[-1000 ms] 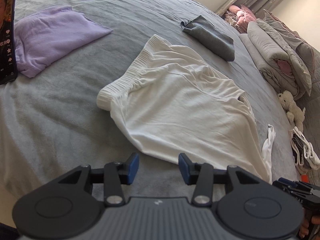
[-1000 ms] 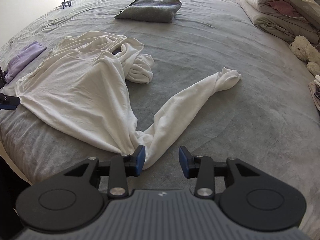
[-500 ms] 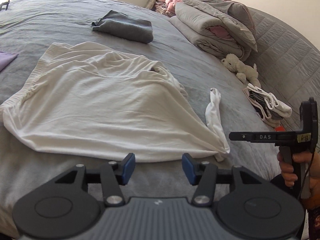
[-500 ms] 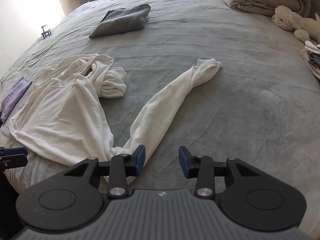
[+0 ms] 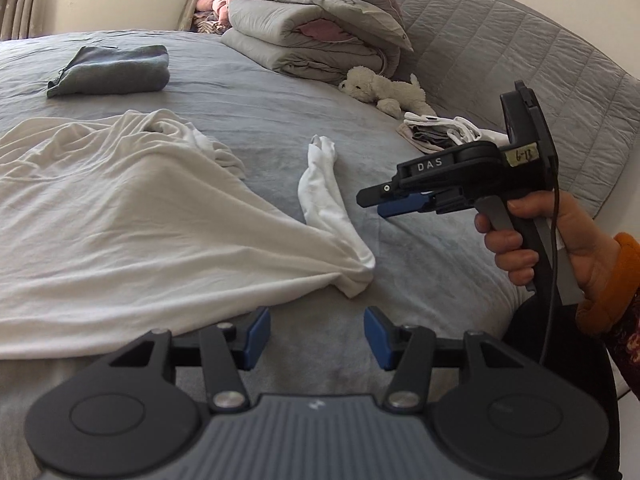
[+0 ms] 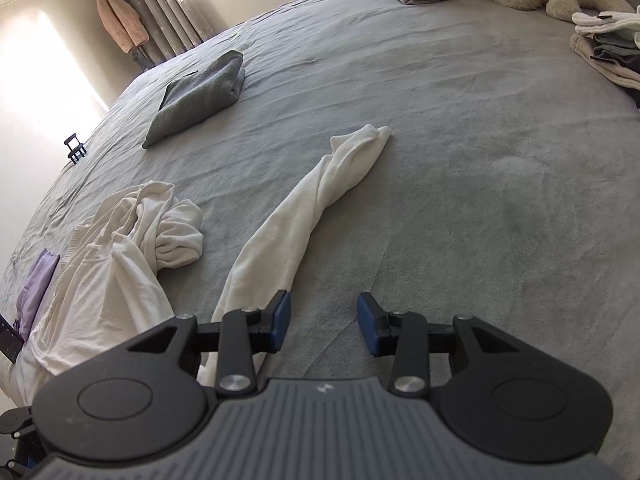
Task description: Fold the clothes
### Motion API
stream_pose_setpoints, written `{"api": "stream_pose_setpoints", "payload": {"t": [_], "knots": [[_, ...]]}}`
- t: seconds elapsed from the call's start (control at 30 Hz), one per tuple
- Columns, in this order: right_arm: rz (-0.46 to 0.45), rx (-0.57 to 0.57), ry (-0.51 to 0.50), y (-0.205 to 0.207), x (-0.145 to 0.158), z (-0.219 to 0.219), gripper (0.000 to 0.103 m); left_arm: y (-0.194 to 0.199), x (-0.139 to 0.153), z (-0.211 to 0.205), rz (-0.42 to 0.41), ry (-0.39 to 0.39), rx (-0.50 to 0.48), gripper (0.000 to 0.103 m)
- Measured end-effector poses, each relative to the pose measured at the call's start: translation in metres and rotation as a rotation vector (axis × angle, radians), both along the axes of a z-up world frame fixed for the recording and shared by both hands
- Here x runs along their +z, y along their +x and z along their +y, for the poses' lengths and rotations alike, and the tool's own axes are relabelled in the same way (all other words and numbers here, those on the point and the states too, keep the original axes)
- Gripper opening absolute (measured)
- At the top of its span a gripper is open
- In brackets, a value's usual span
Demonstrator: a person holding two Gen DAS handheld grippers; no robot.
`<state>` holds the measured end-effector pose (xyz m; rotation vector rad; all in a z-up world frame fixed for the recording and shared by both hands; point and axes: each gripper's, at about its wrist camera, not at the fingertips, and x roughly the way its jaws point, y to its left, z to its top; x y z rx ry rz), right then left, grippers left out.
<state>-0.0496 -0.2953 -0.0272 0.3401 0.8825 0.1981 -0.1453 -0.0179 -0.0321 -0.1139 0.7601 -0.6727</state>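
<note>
Left-wrist and right-wrist views, approach before the first fold. The white top [image 5: 132, 216] lies unfolded and rumpled on the grey bed [image 5: 420, 248], its body spread ahead and to the left of the left gripper [image 5: 317, 334]. The shoulder bunch [image 5: 354, 276], where the long sleeve [image 5: 324, 196] joins the body, sits just beyond the left gripper's fingertips, apart from them. Both claws are spread and empty: the left gripper's blue pads stand wide with only bedcover between them, and the right gripper [image 6: 323, 326] likewise, its left pad [image 6: 280, 322] overlapping the sleeve's base in the picture without closing on it; actual contact cannot be told.

Judged step: positioning to straighten the garment. The next move calls for each claw to descend and close on cloth, probably shoulder and sleeve, so that the sleeve can be drawn flat or laid across the body.

Only the left-wrist view shows the right gripper from outside, held in the person's hand [image 5: 540, 240] above the bed. Only the right-wrist view shows the sleeve's full twisted length, the second sleeve [image 6: 176, 236] crumpled beside the body, and a lilac garment [image 6: 34, 292] far left. A folded grey garment [image 6: 200, 92] lies well beyond in both.
</note>
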Motion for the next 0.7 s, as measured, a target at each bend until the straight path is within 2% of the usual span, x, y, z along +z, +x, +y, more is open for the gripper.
{"api": "stream_pose_setpoints", "payload": {"t": [0.2,0.3,0.47,0.57,0.6,0.63,0.7], "knots": [[-0.029,-0.006,0.032,0.008,-0.003,-0.003,0.041,-0.006,-0.002,-0.019,-0.060,0.021,-0.054,0.051],[-0.040,-0.005,0.046,0.013,-0.005,-0.004,0.041,-0.008,-0.005,-0.024,-0.065,0.023,-0.085,0.050],[-0.057,-0.004,0.055,0.024,-0.010,-0.001,0.038,-0.009,-0.012,-0.029,-0.072,0.016,-0.092,0.042],[-0.064,-0.006,0.056,0.031,-0.015,0.004,0.027,-0.006,-0.014,-0.025,-0.058,-0.013,-0.070,0.038],[-0.067,-0.007,0.055,0.034,-0.016,0.006,0.020,-0.005,-0.015,-0.023,-0.051,-0.025,-0.060,0.035],[-0.071,-0.006,0.051,0.034,-0.016,0.007,0.007,-0.004,-0.016,-0.021,-0.043,-0.036,-0.050,0.031],[-0.079,-0.004,0.042,0.034,-0.016,0.010,0.003,-0.002,-0.017,-0.017,-0.030,-0.053,-0.031,0.025]]}}
